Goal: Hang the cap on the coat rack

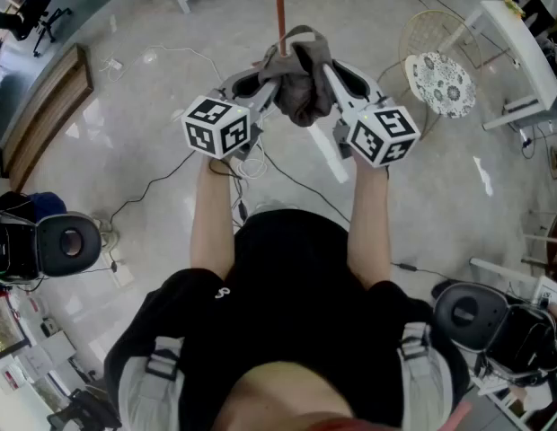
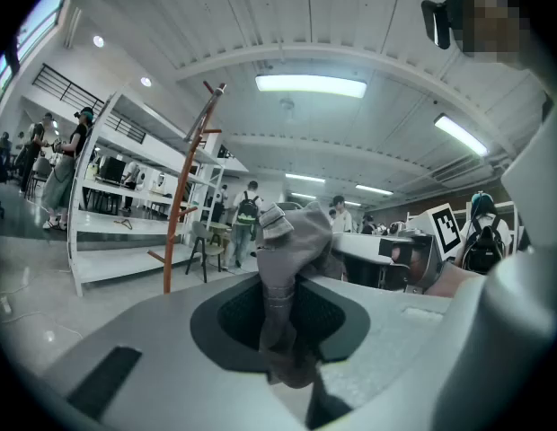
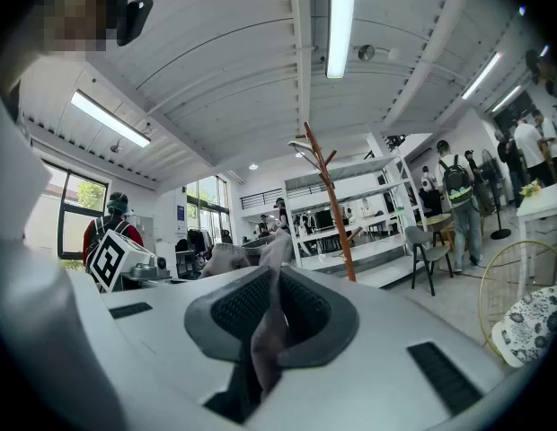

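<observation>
A limp grey cap (image 1: 298, 77) hangs between my two grippers, held up in front of the person. My left gripper (image 1: 266, 86) is shut on its left edge, and the grey fabric (image 2: 283, 285) is pinched between its dark pads. My right gripper (image 1: 325, 72) is shut on the cap's right edge, where a thin fold of cloth (image 3: 265, 335) sits between the pads. The brown wooden coat rack (image 1: 279, 3) stands just beyond the cap. In the left gripper view the coat rack (image 2: 184, 187) is upright with short pegs; the right gripper view has the coat rack (image 3: 330, 200) ahead.
A round patterned stool (image 1: 443, 81) with a wire frame stands to the right, beside a white table (image 1: 521, 43). Cables (image 1: 171, 173) trail over the pale floor. Black chairs (image 1: 67, 241) flank the person. White shelving (image 2: 126, 205) and several people are in the background.
</observation>
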The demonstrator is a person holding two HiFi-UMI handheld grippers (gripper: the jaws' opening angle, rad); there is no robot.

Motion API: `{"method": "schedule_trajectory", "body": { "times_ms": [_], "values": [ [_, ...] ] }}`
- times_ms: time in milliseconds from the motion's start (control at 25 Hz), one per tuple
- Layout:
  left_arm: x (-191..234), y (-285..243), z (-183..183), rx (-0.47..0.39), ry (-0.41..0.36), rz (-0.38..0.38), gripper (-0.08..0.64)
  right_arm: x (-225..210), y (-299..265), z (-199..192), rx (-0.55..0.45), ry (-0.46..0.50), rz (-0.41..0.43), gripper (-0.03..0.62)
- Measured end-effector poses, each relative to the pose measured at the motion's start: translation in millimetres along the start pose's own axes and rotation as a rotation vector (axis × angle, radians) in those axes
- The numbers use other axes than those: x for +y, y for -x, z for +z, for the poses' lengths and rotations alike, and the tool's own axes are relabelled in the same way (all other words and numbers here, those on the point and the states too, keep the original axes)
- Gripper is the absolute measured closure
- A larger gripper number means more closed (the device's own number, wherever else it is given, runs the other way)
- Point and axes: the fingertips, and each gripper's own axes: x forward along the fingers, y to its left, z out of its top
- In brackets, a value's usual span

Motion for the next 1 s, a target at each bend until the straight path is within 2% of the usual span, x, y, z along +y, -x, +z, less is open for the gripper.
{"method": "schedule_trajectory", "body": {
  "times_ms": [280,560,800,1000],
  "values": [
    [-8.4,-9.2,-0.6,0.011,0.007,0.015,0.509,-4.1,7.6,3.8,-0.006,0.022,0.040,0.568],
    [1.1,-5.0,-7.5,0.036,0.007,0.069,0.509,-10.1,-2.7,-10.2,-0.006,-0.027,0.048,0.566],
    [33.1,-17.4,-16.9,0.051,0.029,0.079,0.509,-27.7,-34.7,-26.7,0.018,-0.051,0.036,0.565],
    [73.6,-51.4,-13.4,0.056,0.050,0.082,0.509,-60.9,-75.5,-30.9,0.034,-0.062,0.025,0.564]
  ]
}}
